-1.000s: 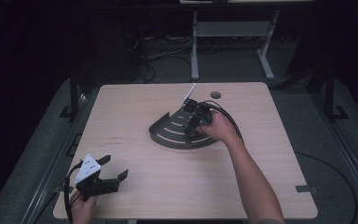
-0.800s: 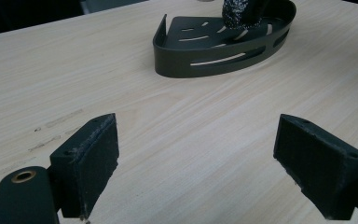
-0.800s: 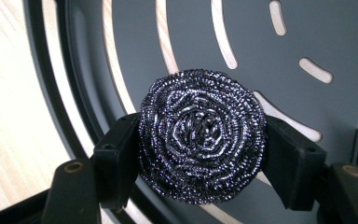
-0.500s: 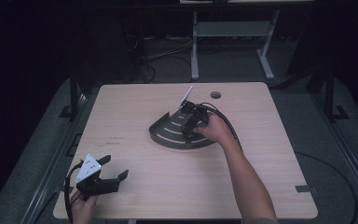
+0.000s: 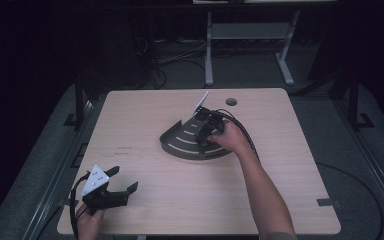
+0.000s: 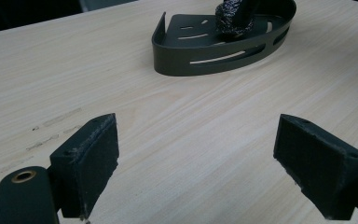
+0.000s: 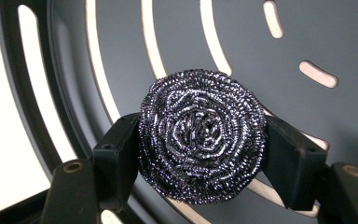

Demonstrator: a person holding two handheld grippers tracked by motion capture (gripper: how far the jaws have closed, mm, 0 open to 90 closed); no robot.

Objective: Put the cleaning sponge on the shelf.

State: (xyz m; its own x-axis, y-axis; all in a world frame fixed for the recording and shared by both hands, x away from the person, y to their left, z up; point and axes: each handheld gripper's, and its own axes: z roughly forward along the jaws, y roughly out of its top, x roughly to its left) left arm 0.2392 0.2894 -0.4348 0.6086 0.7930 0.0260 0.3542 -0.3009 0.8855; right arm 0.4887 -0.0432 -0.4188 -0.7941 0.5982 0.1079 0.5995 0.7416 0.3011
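Now the right gripper (image 7: 200,154) clamps a steel scourer (image 7: 201,135) over the dark corner rack (image 5: 180,142), seemingly touching its floor. Near the table's (image 5: 280,170) front edge, the left gripper (image 5: 122,182) gapes wide.

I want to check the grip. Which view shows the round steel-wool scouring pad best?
The right gripper view: the round steel-wool scouring pad sits close up between the right claw's jaws. The left gripper view shows it far off; the high view hides it behind the hand.
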